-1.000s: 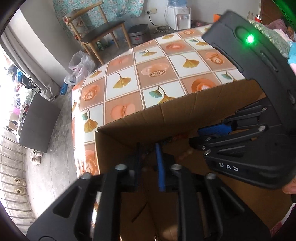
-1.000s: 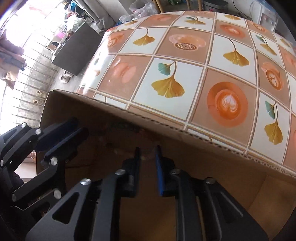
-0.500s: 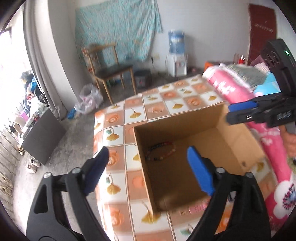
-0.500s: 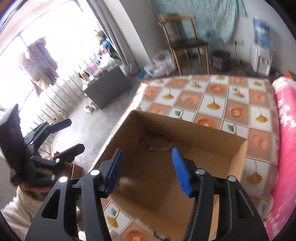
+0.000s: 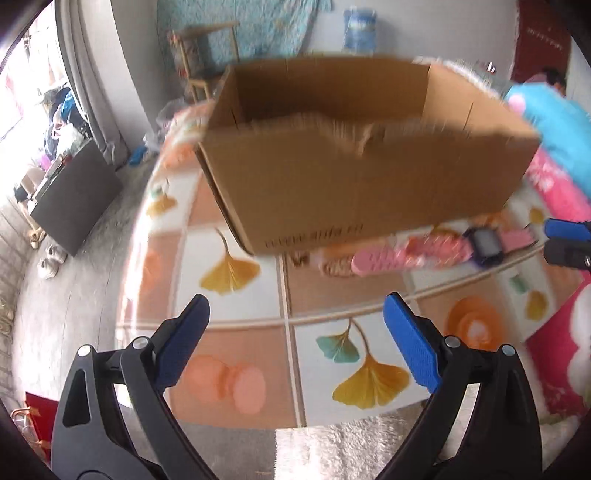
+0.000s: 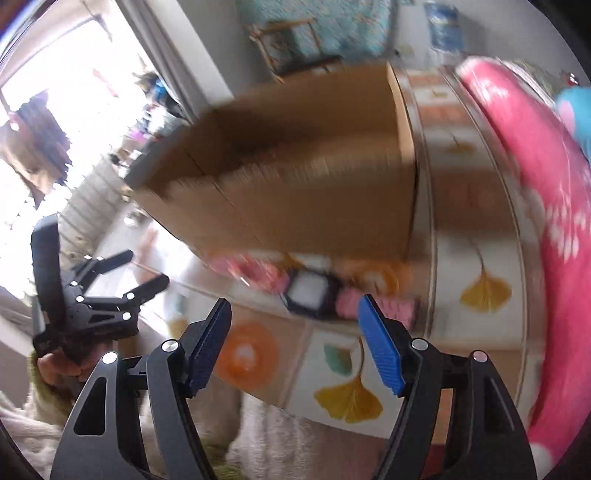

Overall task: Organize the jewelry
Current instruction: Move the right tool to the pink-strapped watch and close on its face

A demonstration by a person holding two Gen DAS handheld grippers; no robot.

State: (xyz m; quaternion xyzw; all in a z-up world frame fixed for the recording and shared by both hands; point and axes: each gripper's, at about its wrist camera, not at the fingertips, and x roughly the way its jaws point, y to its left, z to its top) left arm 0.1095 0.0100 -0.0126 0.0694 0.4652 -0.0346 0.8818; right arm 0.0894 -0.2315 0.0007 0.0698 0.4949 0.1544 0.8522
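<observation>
An open cardboard box (image 5: 351, 166) stands on the tiled tablecloth; its floor is hidden from here. In front of the box lies a pink watch (image 5: 388, 258) with a dark square face (image 6: 308, 291), blurred by motion. My left gripper (image 5: 295, 306) hovers over the table's near edge, short of the box, its jaws opening wide with nothing between them. My right gripper (image 6: 295, 306) hangs just before the watch, jaws also opening and empty. The right wrist view shows the left gripper (image 6: 122, 273) at far left, held by a hand (image 6: 55, 365). The right gripper's fingertips (image 5: 565, 240) show at the left wrist view's right edge.
A pink flowered quilt (image 6: 535, 184) and a blue bundle (image 5: 554, 129) lie along the table's right side. White fluffy cloth (image 5: 351, 443) lies at the near edge. A wooden chair (image 5: 199, 55), a water dispenser (image 5: 358, 29) and a dark cabinet (image 5: 74, 192) stand on the floor beyond.
Both grippers have come up out of the box and back toward the table's near edge, and both have opened. A bead bracelet stayed on the box floor.
</observation>
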